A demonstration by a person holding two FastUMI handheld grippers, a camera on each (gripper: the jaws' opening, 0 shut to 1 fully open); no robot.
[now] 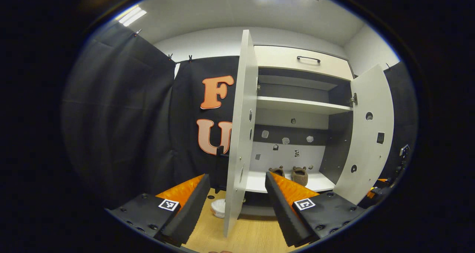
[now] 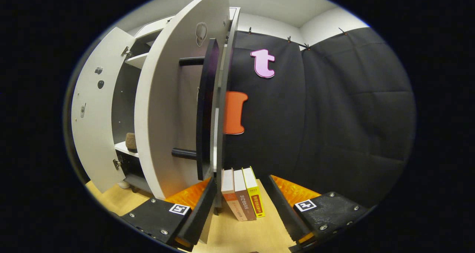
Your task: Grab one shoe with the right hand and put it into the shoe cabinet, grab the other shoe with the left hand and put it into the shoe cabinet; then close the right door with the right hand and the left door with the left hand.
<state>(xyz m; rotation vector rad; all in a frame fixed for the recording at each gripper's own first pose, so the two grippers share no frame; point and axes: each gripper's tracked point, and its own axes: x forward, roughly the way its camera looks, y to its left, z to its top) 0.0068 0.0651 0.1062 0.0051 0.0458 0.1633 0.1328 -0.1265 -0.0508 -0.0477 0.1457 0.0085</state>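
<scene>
Inside the shoe cabinet (image 1: 297,105) sit seemingly two shoes (image 1: 293,174), both doors ajar, each tool spread apart.

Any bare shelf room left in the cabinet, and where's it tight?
Free: the middle shelf, and the bottom shelf left of the two shoes. Tight: the right gripper sits against the right door edge, books between its fingers.

Ahead of the left gripper (image 1: 237,208), two shoes (image 1: 293,174) sit side by side on the cabinet's bottom shelf (image 1: 319,182); the left door (image 1: 239,134) stands between its fingers; books (image 2: 243,197) stand between the right gripper's (image 2: 239,208) fingers.
</scene>
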